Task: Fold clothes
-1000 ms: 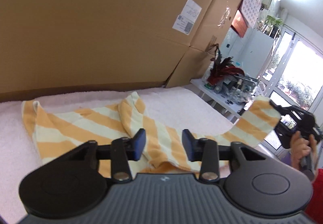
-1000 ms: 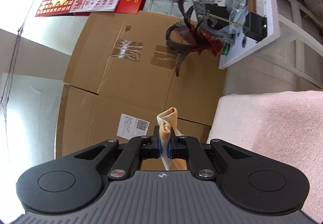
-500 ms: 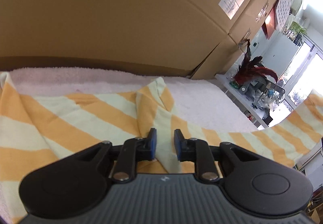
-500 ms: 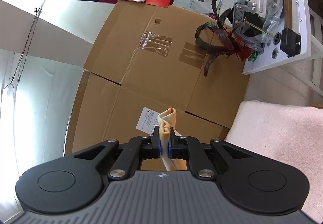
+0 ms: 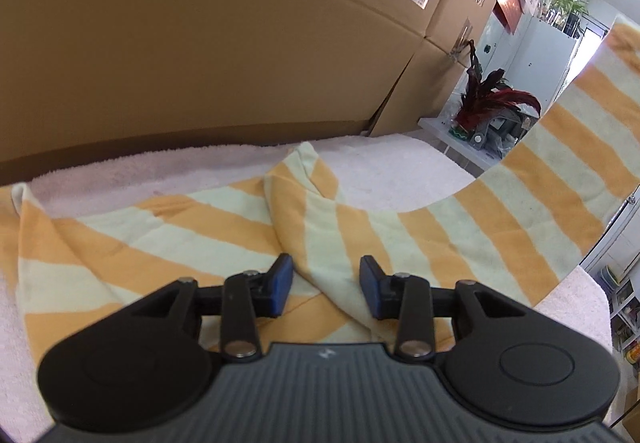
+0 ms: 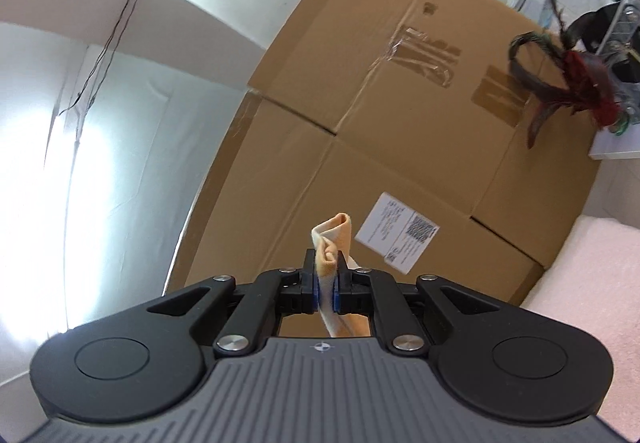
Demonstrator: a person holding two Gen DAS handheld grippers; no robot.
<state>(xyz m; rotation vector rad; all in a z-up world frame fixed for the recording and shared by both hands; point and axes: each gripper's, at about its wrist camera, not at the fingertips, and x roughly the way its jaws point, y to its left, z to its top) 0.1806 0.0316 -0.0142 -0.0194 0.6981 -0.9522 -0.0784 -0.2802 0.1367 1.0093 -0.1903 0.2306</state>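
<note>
Orange-and-cream striped cloth garment lies on the pink towel-covered table, one end lifted rightward. Brown cardboard boxes carry a white barcode label, print unreadable. Left gripper gapes over a fold; right gripper pinches the garment's corner.

Garment is orange and cream stripes, on a pale pink fuzzy cover. Brown cardboard boxes at the far side, dark red plant far right, black grippers with blue pads.
</note>
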